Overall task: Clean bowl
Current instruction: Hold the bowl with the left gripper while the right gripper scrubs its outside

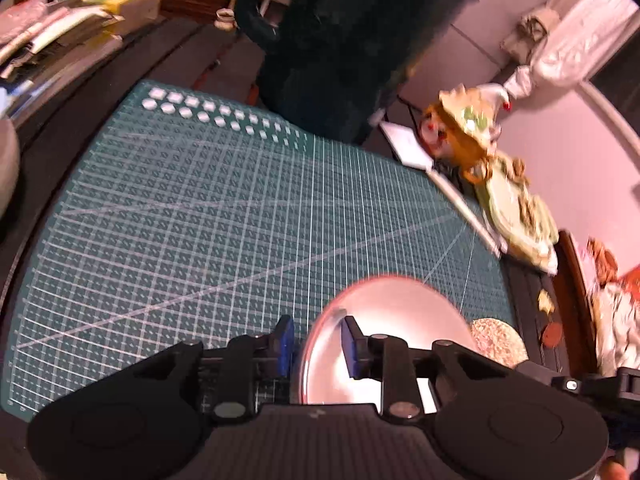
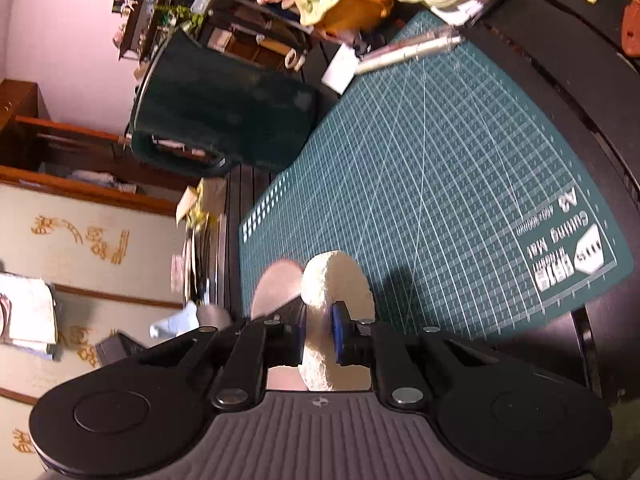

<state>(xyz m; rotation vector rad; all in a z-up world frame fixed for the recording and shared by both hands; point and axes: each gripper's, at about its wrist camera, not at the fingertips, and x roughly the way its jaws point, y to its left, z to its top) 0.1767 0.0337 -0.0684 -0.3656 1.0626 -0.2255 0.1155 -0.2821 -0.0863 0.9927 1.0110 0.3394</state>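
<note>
A shiny metal bowl hangs tilted over the green cutting mat. My left gripper is shut on its rim, one blue pad outside the wall and the other inside. In the right wrist view my right gripper is shut on a round cream scrubbing sponge held on edge. The bowl shows blurred just left of that sponge. In the left wrist view the sponge appears as a speckled disc by the bowl's right side, and I cannot tell whether they touch.
A dark green bin stands behind the mat's far edge. A white pen-like tool lies at the mat's far corner. Yellow and cream clutter is piled to the right. Stacked papers sit at the far left.
</note>
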